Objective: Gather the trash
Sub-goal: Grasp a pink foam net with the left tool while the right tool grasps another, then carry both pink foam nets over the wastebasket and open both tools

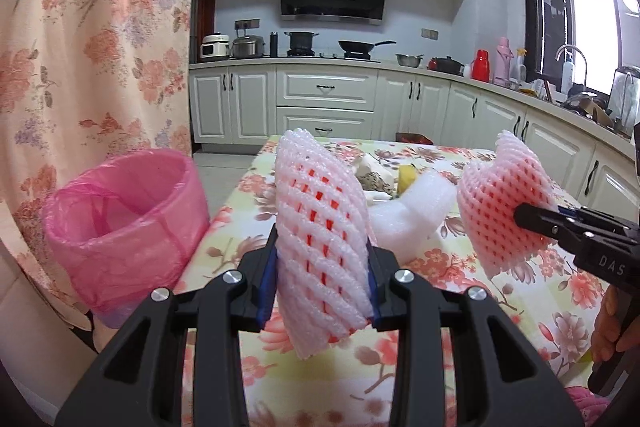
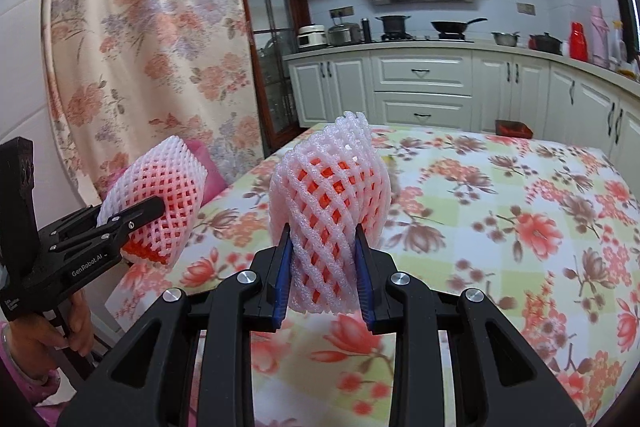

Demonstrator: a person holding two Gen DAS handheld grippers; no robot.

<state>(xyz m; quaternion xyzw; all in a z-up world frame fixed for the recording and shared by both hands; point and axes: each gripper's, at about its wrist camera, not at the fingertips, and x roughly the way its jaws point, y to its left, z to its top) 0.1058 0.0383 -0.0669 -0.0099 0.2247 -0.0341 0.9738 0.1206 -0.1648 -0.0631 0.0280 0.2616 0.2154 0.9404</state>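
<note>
My left gripper (image 1: 322,287) pinches a pink-white foam fruit net (image 1: 322,227), a squashed lattice sleeve with orange showing through. My right gripper (image 2: 323,281) clamps a second foam net (image 2: 330,211), twisted and springy. Both are held above the floral tablecloth (image 2: 500,227). A bin lined with a pink bag (image 1: 120,223) stands left of the table edge. White foam wrap (image 1: 416,215) and scraps lie between the two nets.
</note>
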